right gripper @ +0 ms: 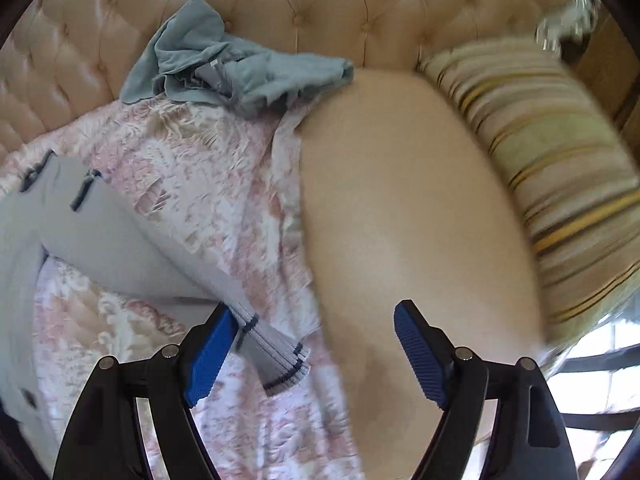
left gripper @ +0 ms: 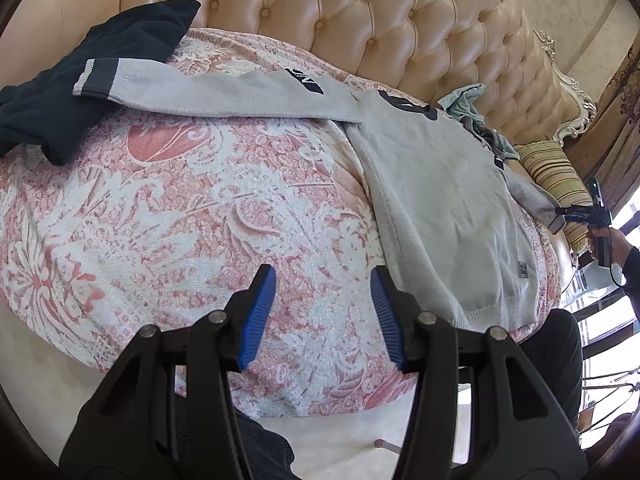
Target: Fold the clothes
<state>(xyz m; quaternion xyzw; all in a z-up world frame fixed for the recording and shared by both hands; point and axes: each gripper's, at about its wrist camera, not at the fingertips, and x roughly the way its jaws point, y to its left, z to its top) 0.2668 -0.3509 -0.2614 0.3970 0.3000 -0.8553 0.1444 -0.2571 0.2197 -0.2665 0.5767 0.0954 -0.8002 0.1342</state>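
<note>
Two grippers are seen over a tufted cream leather sofa (left gripper: pixel 400 20) whose seat is covered by a pink and white floral throw (left gripper: pixel 180 200). The light grey knitted sweater with dark banded cuffs (left gripper: pixel 440 200) is spread flat on the throw, its body toward the seat's right end and one sleeve stretched along the back edge toward the left end, where the cuff overlaps a dark navy garment (left gripper: pixel 60 80).

The left gripper (left gripper: pixel 323 312) hangs above bare throw near the front edge, just beside the sweater's hem; its jaws stand partly spread with nothing between them. The right gripper (right gripper: pixel 316 352) is held over the other sleeve's ribbed cuff (right gripper: pixel 276 356) near the throw's right edge; its jaws are spread wide, the cuff lies just beside the left pad, and it is not pinched.

The sweater is judged to be light, soft and limp: it will sag and crease when lifted, and the knit may stretch. The firmer ribbed cuffs and hem are judged the best places to be gripped, with the sleeve laid across the body.

No containers are seen. A crumpled pale blue-grey cloth (right gripper: pixel 224 60) lies against the backrest, and a striped yellow and green cushion (right gripper: pixel 560 180) is set at the right end.
</note>
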